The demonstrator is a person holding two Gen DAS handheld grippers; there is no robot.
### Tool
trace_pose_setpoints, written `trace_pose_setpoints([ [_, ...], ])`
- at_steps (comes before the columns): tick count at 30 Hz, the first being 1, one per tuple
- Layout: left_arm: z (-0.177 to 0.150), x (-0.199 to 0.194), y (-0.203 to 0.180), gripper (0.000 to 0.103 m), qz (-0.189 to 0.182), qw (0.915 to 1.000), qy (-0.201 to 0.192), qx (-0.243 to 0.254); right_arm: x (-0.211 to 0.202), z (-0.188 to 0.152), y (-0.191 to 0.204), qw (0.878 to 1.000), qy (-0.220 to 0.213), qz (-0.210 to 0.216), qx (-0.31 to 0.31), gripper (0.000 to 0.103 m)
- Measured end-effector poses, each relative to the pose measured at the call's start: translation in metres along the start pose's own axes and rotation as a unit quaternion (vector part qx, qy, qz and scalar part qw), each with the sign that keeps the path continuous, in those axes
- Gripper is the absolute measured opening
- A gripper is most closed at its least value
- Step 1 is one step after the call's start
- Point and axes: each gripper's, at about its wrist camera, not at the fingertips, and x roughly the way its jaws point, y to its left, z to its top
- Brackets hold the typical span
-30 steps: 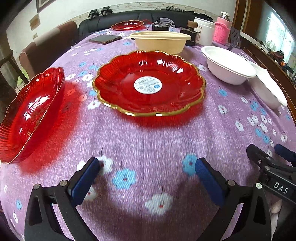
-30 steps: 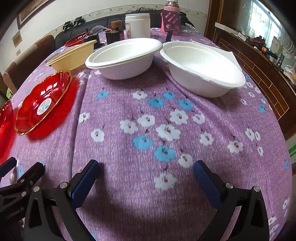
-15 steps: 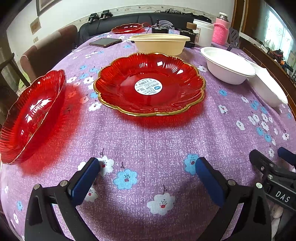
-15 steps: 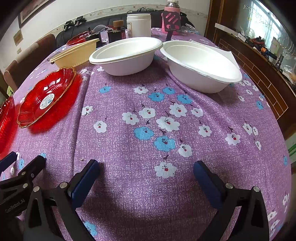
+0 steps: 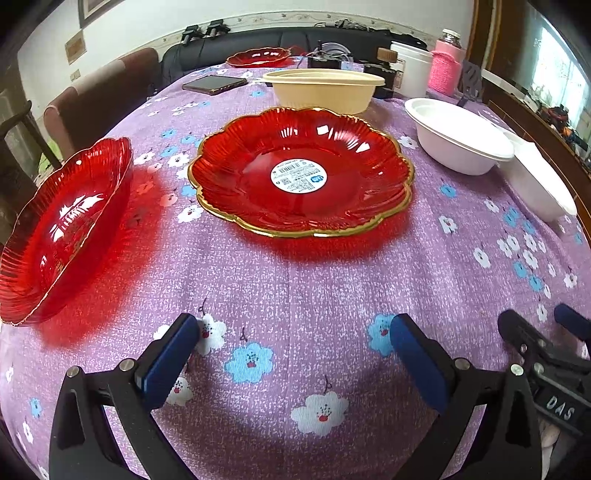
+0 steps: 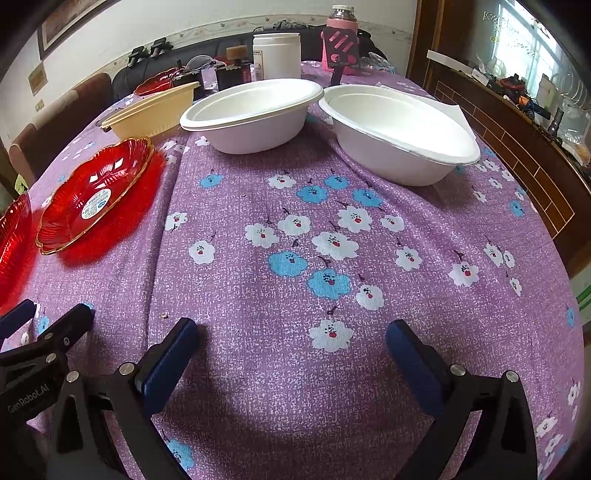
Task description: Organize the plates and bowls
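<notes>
A red gold-rimmed plate (image 5: pixel 301 173) with a round sticker lies on the purple flowered tablecloth, straight ahead of my left gripper (image 5: pixel 291 354), which is open and holds nothing. A second red plate (image 5: pixel 62 229) sits at the left. Behind the sticker plate stands a cream bowl (image 5: pixel 323 90), and a third red plate (image 5: pixel 258 57) lies far back. In the right wrist view two white bowls (image 6: pixel 255 110) (image 6: pixel 399 129) stand side by side ahead of my open, empty right gripper (image 6: pixel 291 354). The sticker plate (image 6: pixel 92 195) and cream bowl (image 6: pixel 155 114) show at its left.
A phone (image 5: pixel 214 84) lies at the far left of the table. A white jar (image 6: pixel 276 55), a pink-sleeved bottle (image 6: pixel 341 33) and dark gadgets crowd the far end. Chairs (image 5: pixel 96 99) stand on the left, a wooden cabinet (image 6: pixel 517 147) on the right.
Both grippers have drawn back a little from the dishes, so the plates and bowls look slightly farther away. Both stay open. Nothing on the table has moved.
</notes>
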Motion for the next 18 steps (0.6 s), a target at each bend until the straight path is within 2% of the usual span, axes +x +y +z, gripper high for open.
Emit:
trace_pose_setpoints([
  [6, 0.002, 0.0, -0.001, 0.103, -0.007, 0.9999, 0.011, 0.008, -0.001, 0.001, 0.0, 1.0, 0.004, 0.001, -0.001, 0.102],
  [8, -0.001, -0.01, 0.008, 0.094, -0.034, 0.9993, 0.017, 0.001, -0.004, 0.0, -0.002, 1.0, 0.009, 0.006, 0.0, 0.102],
  [9, -0.001, -0.017, 0.013, 0.094, -0.047, 0.9988, 0.013, -0.004, -0.011, -0.001, -0.003, 1.0, 0.0, 0.012, 0.0, 0.098],
  [11, 0.0, -0.04, 0.029, 0.094, -0.05, 0.9986, -0.015, -0.011, -0.024, -0.002, -0.004, 0.999, -0.021, 0.025, 0.001, 0.097],
  [14, 0.004, -0.087, 0.057, 0.094, -0.028, 0.9956, -0.088, -0.016, -0.058, 0.002, -0.001, 0.996, -0.071, 0.051, -0.004, 0.097],
  [18, 0.02, -0.161, 0.088, 0.094, 0.009, 0.981, -0.193, -0.017, -0.111, 0.022, 0.009, 0.986, -0.152, 0.058, -0.026, 0.097],
])
